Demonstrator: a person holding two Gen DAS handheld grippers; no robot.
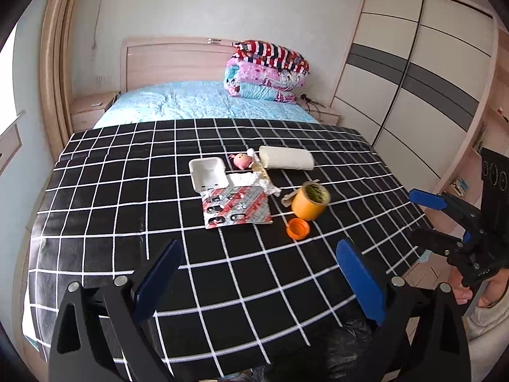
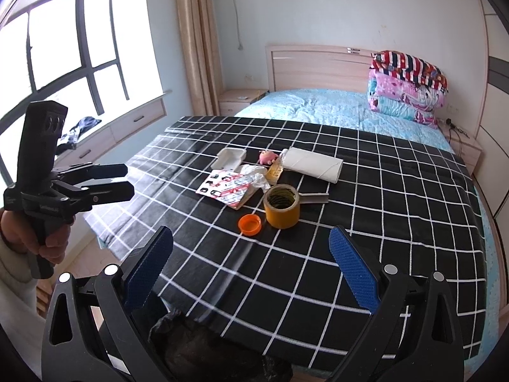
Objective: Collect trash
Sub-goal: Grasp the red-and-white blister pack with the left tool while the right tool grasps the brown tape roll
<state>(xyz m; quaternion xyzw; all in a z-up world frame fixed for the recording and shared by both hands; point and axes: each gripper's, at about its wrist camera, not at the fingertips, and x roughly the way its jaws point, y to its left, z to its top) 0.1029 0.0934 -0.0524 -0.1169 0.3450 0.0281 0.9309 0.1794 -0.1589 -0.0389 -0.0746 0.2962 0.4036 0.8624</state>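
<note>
The left gripper (image 1: pixel 259 273) and the right gripper (image 2: pixel 251 261) both hang above the near edge of the black checked cloth (image 1: pixel 127 222), each with its blue pads spread wide and holding nothing. The trash lies in one group in the middle of this cloth, well away from both grippers. I take the roll of yellow tape (image 1: pixel 310 200) as landmark. It stands upright, and the orange cap (image 1: pixel 298 228) lies just in front of it, toward the grippers. To its left is a flat red-and-white printed package (image 1: pixel 237 203), and behind the package an open white box (image 1: pixel 208 173). A crumpled white tissue (image 1: pixel 254 181) lies between the box and the tape. Behind the tape lies a white paper roll (image 1: pixel 286 158), with a small pink toy (image 1: pixel 241 160) beside its left end. A black plastic bag (image 2: pixel 197 347) is at the near edge, under the right gripper.
</note>
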